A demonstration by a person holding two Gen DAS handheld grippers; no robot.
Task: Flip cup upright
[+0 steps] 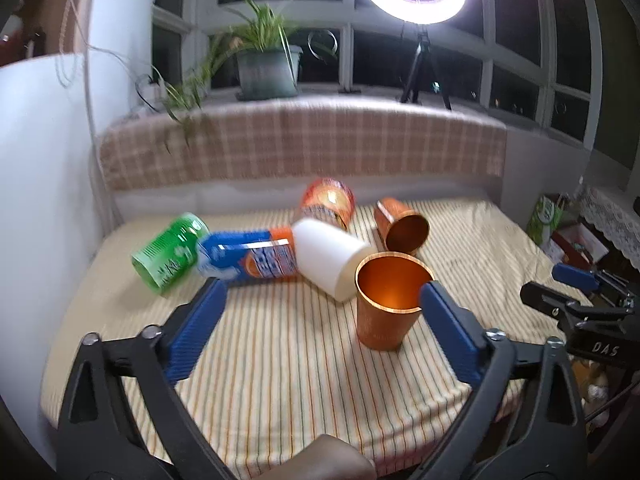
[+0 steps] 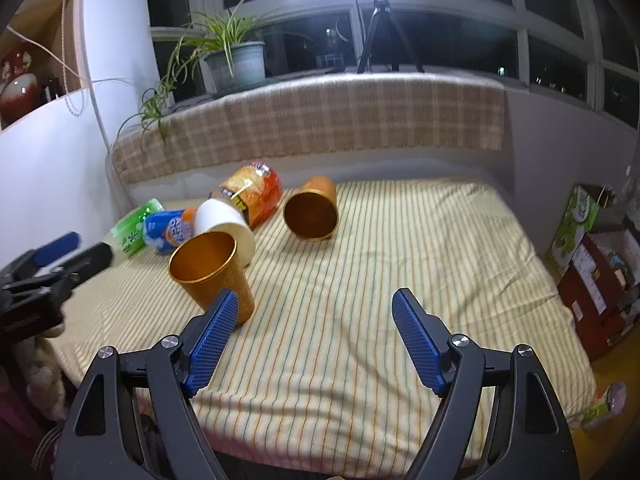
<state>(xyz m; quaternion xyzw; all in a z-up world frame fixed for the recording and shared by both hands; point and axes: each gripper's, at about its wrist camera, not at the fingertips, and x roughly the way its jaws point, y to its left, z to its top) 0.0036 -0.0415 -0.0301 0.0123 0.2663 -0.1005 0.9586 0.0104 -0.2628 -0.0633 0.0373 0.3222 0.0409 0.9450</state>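
Observation:
An orange metal cup point(image 1: 384, 304) stands upright on the striped cloth, mouth up; it also shows in the right wrist view point(image 2: 212, 272). A second orange cup point(image 1: 402, 230) lies on its side behind it, mouth toward me, also in the right wrist view point(image 2: 312, 210). My left gripper point(image 1: 322, 292) is open and empty, its right finger just beside the upright cup. My right gripper point(image 2: 316, 304) is open and empty, to the right of the upright cup. The left gripper shows at the left of the right wrist view point(image 2: 60, 256).
A white cup point(image 1: 332, 256), a blue-orange can point(image 1: 248, 258), a green can point(image 1: 170, 256) and an orange snack tub point(image 1: 328, 204) lie on their sides at the back left. A plaid backrest point(image 1: 300, 144) borders the far side. Boxes point(image 2: 588, 248) stand off to the right.

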